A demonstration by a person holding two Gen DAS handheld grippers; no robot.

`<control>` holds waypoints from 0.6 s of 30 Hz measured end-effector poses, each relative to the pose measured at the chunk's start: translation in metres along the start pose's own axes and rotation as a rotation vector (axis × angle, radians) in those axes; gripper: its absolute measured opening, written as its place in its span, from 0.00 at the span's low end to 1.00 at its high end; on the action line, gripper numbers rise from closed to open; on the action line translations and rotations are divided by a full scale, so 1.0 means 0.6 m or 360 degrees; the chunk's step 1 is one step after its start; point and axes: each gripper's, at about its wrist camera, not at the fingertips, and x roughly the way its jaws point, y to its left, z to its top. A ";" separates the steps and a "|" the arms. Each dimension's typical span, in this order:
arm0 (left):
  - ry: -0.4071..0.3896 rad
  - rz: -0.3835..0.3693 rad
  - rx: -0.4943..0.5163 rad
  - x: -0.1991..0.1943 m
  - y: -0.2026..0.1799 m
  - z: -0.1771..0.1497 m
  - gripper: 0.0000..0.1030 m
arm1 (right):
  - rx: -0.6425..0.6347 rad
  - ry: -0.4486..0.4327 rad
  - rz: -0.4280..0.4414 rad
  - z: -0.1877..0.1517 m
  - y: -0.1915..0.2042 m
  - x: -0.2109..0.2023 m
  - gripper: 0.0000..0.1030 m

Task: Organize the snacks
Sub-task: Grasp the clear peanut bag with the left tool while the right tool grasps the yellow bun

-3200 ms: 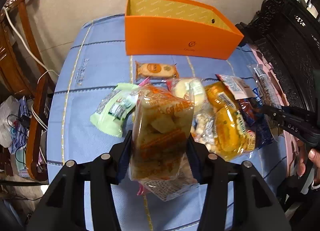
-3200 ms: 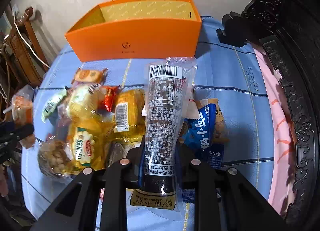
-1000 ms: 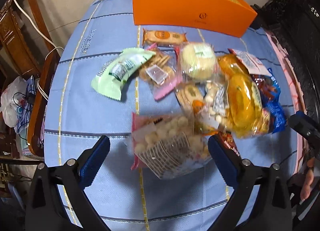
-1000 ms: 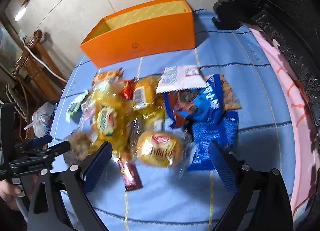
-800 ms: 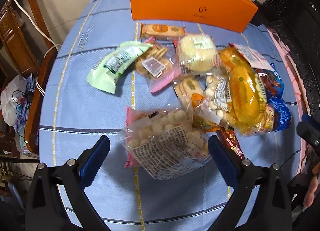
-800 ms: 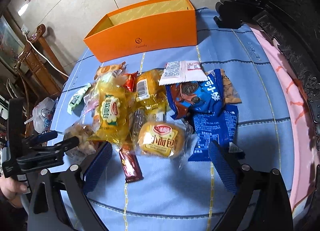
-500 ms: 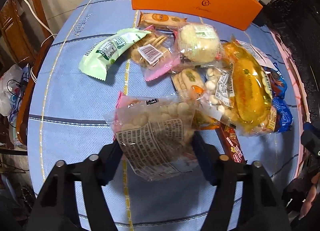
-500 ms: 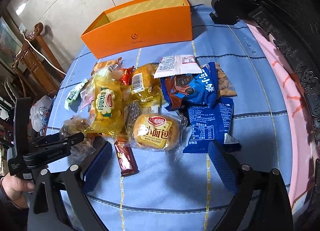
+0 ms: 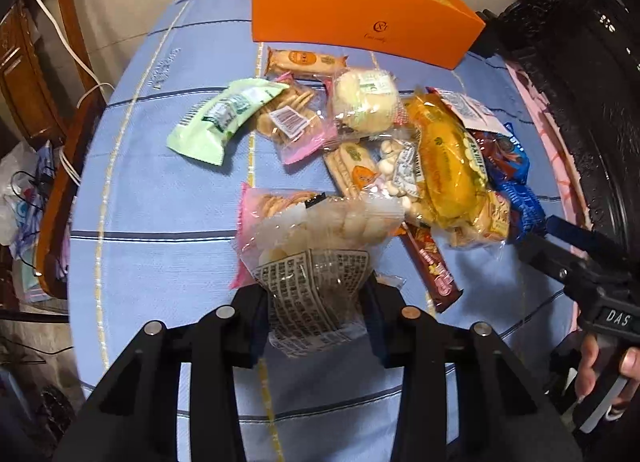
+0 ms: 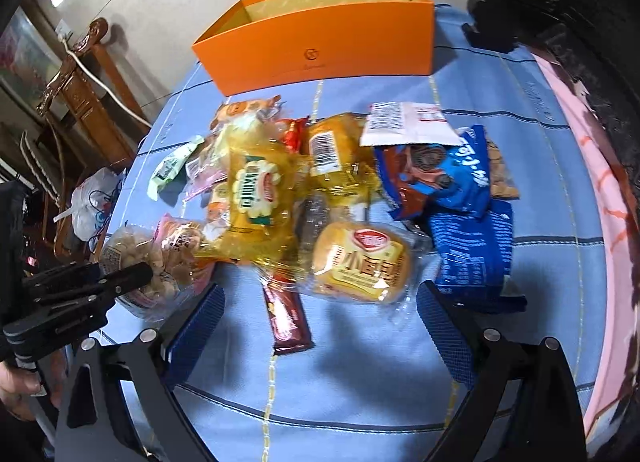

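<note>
My left gripper (image 9: 316, 314) is shut on a clear bag of pale round puffs (image 9: 320, 254), held just above the blue tablecloth; it also shows in the right wrist view (image 10: 140, 262). My right gripper (image 10: 320, 326) is open and empty, its pads on either side of a yellow bun packet (image 10: 360, 258) and a brown bar (image 10: 286, 318). An open orange box (image 9: 360, 14) stands at the far edge and looks empty. A heap of snack packets (image 9: 440, 158) lies between box and grippers.
A green packet (image 9: 220, 118) and pink cracker packets (image 9: 292, 122) lie left of the heap. Blue cookie bags (image 10: 468, 222) lie at the right. A dark carved cabinet (image 9: 592, 74) stands right of the table, a wooden chair (image 9: 44, 110) to the left.
My left gripper closed on the puff bag and lifted it slightly. My right gripper stayed open and moved closer over the bun packet.
</note>
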 end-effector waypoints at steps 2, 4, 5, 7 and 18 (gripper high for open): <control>0.0006 -0.0001 -0.0012 -0.003 0.007 0.001 0.38 | -0.0012 0.0001 0.0014 0.003 0.008 0.003 0.94; 0.0009 0.0005 -0.0013 -0.004 0.015 0.001 0.38 | -0.0017 0.0006 0.0025 0.009 0.018 0.008 0.94; 0.0012 0.0011 -0.0012 -0.005 0.018 0.001 0.38 | -0.0021 0.0007 0.0034 0.013 0.025 0.010 0.94; 0.0015 0.0028 -0.0007 -0.005 0.024 0.002 0.39 | -0.0031 0.0000 0.0057 0.028 0.041 0.017 0.94; 0.0022 0.0020 -0.0032 -0.003 0.056 0.003 0.40 | 0.0073 0.0142 0.0007 0.073 0.069 0.084 0.66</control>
